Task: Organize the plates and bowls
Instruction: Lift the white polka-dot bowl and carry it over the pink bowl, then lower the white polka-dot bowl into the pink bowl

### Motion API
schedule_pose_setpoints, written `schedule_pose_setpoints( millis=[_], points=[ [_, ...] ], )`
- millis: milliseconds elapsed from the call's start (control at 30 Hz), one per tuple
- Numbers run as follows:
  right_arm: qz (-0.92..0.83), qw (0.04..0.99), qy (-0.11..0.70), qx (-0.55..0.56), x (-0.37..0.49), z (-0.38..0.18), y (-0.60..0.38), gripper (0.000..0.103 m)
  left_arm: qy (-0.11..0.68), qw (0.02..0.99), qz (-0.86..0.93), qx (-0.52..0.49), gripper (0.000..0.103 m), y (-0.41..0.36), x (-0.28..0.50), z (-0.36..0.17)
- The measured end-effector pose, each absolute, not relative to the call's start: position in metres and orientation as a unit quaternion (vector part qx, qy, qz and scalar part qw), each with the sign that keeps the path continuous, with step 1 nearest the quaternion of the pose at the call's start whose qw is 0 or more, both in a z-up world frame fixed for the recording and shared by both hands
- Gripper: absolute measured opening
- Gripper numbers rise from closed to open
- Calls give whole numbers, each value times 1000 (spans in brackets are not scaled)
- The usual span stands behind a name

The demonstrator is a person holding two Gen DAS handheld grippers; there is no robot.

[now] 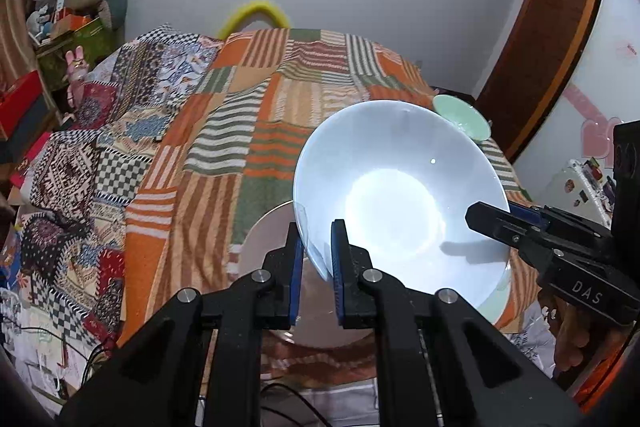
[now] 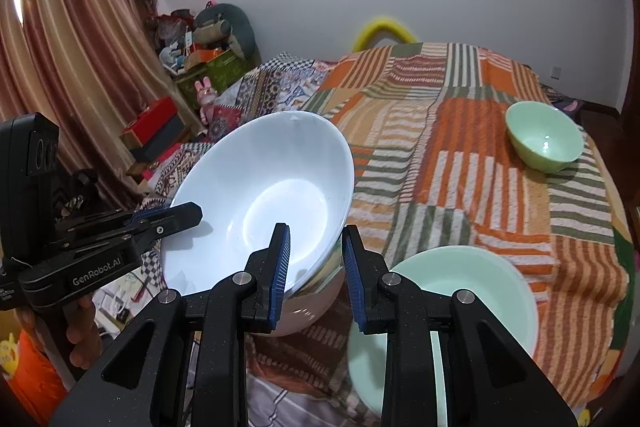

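Patchwork bedding (image 2: 460,155) is serving as the work surface. From the left, the white bowl (image 2: 260,195) is being pinched at its rim by the left gripper (image 1: 316,255), while the right gripper (image 2: 314,267) is being clamped on the opposite rim, probably for steadiness; the pale green dish (image 2: 480,291) and small green bowl (image 2: 544,137) are being left resting rightward.

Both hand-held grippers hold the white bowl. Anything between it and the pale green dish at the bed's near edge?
Nothing visible: only striped blanket separates the white bowl from the pale green dish. The right hand-held gripper clamps the bowl's rim on that side; the small green bowl sits well beyond.
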State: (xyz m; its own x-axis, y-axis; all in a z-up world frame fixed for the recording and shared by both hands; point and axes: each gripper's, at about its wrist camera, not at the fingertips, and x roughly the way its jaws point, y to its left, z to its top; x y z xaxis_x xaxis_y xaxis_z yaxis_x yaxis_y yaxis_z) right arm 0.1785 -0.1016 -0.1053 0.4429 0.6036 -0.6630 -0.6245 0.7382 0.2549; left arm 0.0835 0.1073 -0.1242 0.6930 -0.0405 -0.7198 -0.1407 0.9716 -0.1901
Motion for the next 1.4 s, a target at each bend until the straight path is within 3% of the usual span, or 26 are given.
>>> schedule_pose_setpoints(
  millis=[733, 1333, 1400],
  points=[
    [364, 809, 461, -32, 179, -160, -62, 24, 476, 867, 55, -133, 11, 139, 96, -202],
    [363, 787, 498, -31, 182, -187, -54, 25, 494, 859, 75, -112, 12, 142, 104, -223],
    [364, 787, 496, -34, 182, -187, -53, 25, 498, 857, 74, -107, 18, 141, 106, -225]
  ],
)
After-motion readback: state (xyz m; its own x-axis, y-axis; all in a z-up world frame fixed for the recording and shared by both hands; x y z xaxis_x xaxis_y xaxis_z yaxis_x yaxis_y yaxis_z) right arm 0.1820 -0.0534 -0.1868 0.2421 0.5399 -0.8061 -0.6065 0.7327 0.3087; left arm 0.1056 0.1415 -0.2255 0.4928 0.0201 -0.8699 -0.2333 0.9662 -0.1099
